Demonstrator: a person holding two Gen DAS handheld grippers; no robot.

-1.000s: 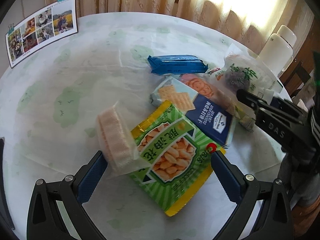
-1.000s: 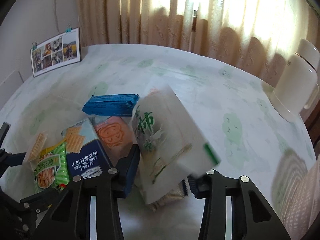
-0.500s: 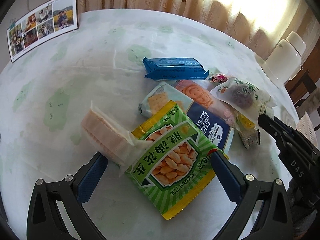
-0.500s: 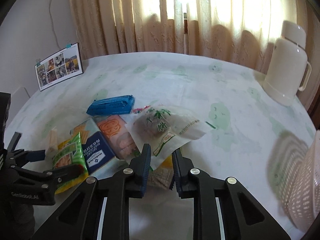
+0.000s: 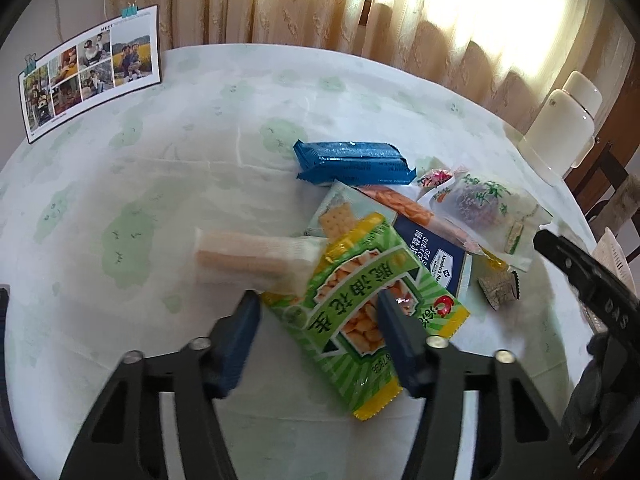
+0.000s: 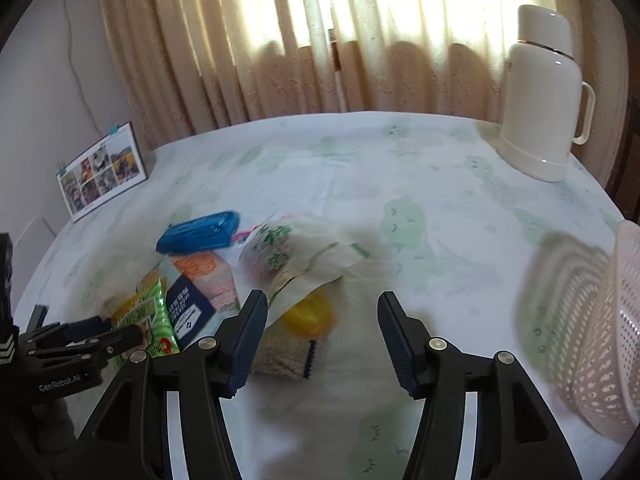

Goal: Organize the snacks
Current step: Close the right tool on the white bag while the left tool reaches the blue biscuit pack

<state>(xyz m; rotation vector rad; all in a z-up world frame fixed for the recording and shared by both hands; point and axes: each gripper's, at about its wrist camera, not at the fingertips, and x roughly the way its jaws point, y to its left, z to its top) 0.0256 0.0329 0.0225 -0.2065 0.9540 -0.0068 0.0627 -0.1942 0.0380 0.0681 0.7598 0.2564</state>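
A pile of snacks lies on the round table. In the left wrist view my left gripper (image 5: 316,304) is open, its fingers straddling the near end of a green peanut bag (image 5: 360,304). A clear pack of pink wafers (image 5: 248,258) lies left of the bag. Behind are a navy cracker box (image 5: 432,252), a blue packet (image 5: 352,160) and a translucent green-printed bag (image 5: 484,204). My right gripper (image 6: 320,312) is open and empty, just right of that translucent bag (image 6: 296,260), above a yellow item (image 6: 308,316).
A white thermos (image 6: 540,96) stands at the far right of the table. A pale perforated basket (image 6: 600,328) sits at the right edge. A photo calendar (image 5: 88,68) stands at the far left. Curtains hang behind the table.
My right gripper let go of the translucent bag, opened wide and drew back. My left gripper narrowed around the green bag's end. The wafer pack tipped over flat.
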